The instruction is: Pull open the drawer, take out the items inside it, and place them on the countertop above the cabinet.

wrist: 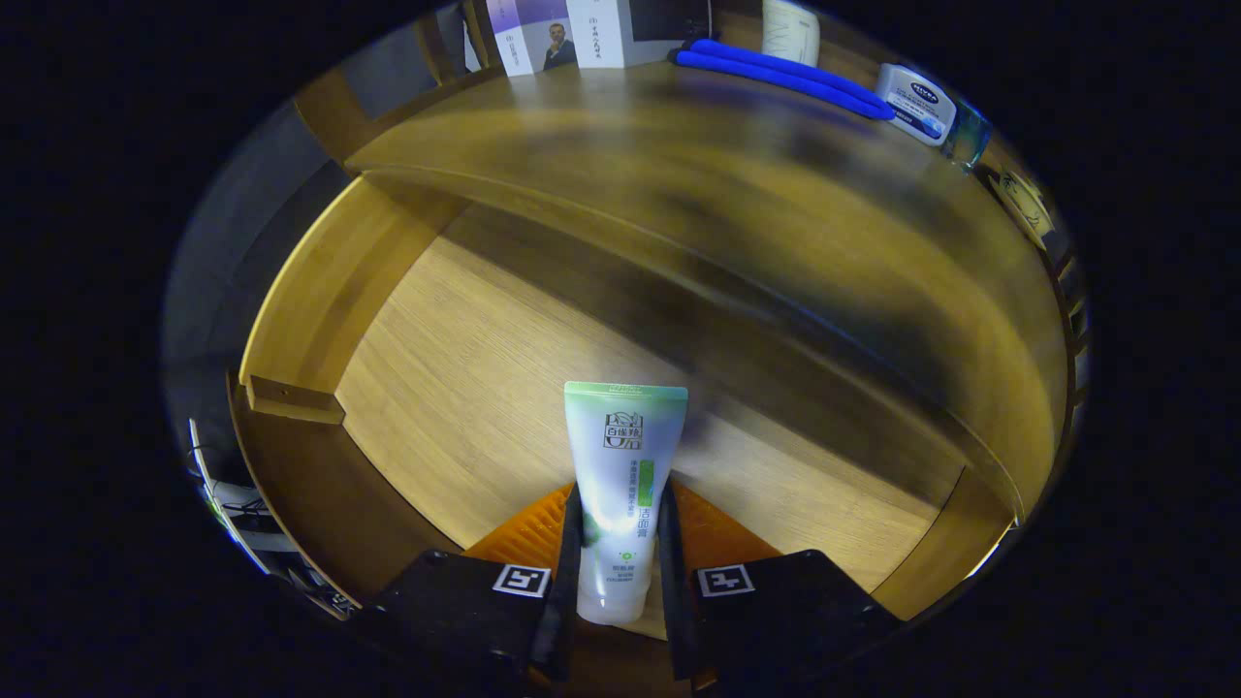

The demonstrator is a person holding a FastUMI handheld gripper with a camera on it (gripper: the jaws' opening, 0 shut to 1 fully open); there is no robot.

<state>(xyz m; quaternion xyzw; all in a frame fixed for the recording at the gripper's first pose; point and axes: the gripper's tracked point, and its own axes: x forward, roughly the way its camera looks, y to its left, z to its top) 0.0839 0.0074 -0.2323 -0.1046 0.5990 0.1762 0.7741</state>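
The gripper (617, 543) clamps a tube (622, 485) between both fingers. It hangs above the open drawer (465, 378), below the countertop (679, 165).

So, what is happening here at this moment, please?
A person's hand-held gripper is shut on a white and green tube, both fingers pressing its sides, above the open wooden drawer. The countertop lies beyond, with a blue item and a small tin at its far edge.
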